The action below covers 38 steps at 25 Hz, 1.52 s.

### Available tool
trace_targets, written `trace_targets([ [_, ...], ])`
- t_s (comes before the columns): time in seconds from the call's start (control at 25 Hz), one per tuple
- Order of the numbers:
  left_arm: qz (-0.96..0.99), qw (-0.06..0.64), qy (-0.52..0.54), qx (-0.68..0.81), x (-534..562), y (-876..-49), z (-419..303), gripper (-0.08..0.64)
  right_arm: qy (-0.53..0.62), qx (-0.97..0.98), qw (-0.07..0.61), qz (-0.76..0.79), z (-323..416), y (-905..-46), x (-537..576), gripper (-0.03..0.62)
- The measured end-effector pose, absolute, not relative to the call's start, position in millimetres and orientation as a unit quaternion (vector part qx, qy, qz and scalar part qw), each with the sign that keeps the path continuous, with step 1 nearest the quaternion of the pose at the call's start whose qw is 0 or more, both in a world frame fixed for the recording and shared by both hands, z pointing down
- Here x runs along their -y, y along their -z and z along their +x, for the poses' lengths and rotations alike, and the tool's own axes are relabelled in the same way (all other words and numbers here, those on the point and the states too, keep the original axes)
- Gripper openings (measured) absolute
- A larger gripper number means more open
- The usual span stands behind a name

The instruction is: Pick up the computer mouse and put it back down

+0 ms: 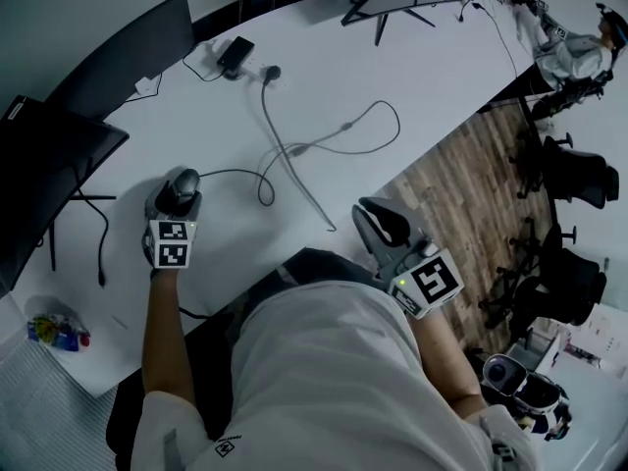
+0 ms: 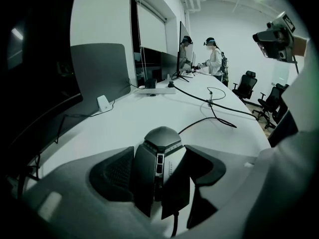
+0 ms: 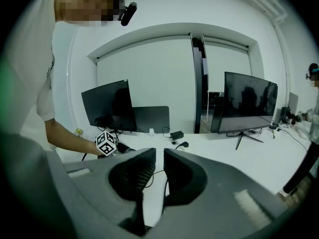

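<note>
In the head view, the computer mouse [image 1: 186, 178] is seen at the left of the white worktop [image 1: 324, 77], just right of a dark monitor [image 1: 49, 165]. It is enclosed by the left claw [image 1: 177, 199], whose marker cube lies on the near side. A cable [image 1: 294, 150] is looped across the worktop to the right of the mouse. The right claw [image 1: 383, 222] is held well apart from the mouse, off the worktop's near right edge.

In the left gripper view, the mouse [image 2: 160, 136] is pinched between the left claw's [image 2: 160, 154] two jaws, which are pressed against its sides. Whether it is lifted off the worktop [image 2: 149, 108] cannot be told.

In the right gripper view, the right claw [image 3: 158, 176] is shown almost pressed together, with only a narrow slit left and nothing between the jaws. The left claw's marker cube [image 3: 105, 142] is seen far to the left.
</note>
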<state>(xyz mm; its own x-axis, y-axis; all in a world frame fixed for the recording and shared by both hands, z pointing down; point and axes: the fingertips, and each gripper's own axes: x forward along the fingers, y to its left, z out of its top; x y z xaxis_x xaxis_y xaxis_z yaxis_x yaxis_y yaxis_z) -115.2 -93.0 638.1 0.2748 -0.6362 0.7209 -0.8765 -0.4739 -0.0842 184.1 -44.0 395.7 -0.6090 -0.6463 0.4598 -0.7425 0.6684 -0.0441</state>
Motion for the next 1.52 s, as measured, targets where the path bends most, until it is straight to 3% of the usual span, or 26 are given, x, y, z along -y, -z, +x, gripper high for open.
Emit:
trace_targets([
  [0.96, 0.783, 0.150, -0.379, 0.470, 93.8, -654.1, -113.0, 0.331, -0.117, 0.889, 0.213, 0.388, 184.8, -397.0, 42.3, 0.051],
  [1.52, 0.777, 0.135, -0.333, 0.516, 79.5, -595.2, -124.7, 0.330, -0.109, 0.913, 0.196, 0.341, 161.1, -391.8, 39.5, 0.051],
])
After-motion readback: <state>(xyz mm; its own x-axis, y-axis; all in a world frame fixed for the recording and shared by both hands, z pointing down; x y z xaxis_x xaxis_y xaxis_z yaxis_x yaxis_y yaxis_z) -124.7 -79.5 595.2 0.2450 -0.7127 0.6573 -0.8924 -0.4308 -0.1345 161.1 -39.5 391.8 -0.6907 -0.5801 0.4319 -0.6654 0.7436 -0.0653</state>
